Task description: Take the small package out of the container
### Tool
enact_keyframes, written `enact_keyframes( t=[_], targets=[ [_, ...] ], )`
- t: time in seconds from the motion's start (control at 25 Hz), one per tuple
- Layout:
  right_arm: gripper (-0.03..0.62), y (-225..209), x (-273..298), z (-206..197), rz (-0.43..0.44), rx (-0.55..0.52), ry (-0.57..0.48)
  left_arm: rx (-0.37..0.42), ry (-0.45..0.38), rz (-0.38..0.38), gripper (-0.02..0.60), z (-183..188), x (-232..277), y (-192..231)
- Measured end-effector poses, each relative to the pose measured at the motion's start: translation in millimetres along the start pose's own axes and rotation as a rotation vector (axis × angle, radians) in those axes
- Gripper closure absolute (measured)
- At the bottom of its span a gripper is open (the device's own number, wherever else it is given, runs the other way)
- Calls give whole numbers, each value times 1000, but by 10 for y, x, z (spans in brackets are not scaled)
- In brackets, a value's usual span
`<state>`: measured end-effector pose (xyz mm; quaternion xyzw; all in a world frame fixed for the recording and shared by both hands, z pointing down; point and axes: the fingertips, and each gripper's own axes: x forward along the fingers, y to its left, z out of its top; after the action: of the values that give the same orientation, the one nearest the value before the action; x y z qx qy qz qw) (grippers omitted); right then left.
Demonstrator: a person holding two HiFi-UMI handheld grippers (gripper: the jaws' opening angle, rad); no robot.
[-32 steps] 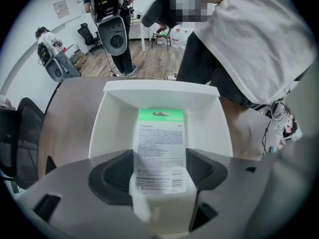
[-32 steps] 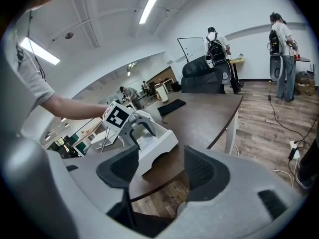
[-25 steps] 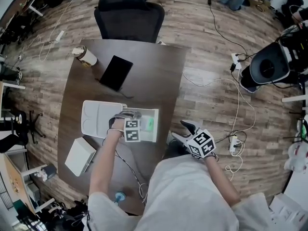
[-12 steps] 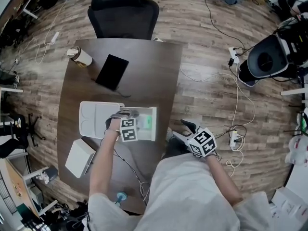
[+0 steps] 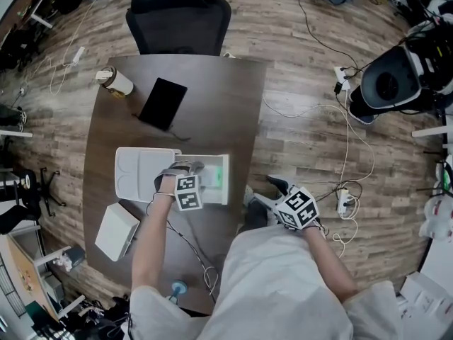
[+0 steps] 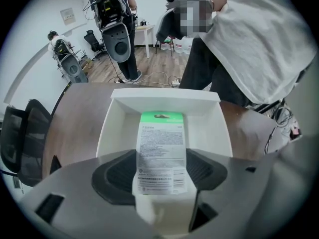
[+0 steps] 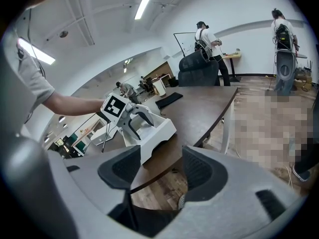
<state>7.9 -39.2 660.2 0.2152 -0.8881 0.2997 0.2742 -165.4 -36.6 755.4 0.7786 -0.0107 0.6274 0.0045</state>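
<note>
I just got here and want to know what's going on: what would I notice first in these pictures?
First, the left gripper, closed on a small package with a green top, inside the white container in the middle of the brown table. Next, the right gripper, open and empty, held past the table's edge above the wood floor.

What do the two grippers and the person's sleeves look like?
The left gripper and right gripper each have a grey body, black ribbed pads on the jaws, and a white cube with black square markers. The person wears a pale short-sleeved shirt.
</note>
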Motion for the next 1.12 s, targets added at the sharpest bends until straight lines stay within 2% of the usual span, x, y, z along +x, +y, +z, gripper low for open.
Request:
enact_keyframes(
  t=[0.36,0.8,1.12],
  targets=[
    [332,55,2,5,15,-20,9,-119,31,77,280,-115,-101,90],
    [332,152,23,119,70,-71,18,-216,-13,176,280,-11,-220,117],
    [332,166,39,234,149,-105,43,-373,-46,240,279,-8,-366,153]
  ],
)
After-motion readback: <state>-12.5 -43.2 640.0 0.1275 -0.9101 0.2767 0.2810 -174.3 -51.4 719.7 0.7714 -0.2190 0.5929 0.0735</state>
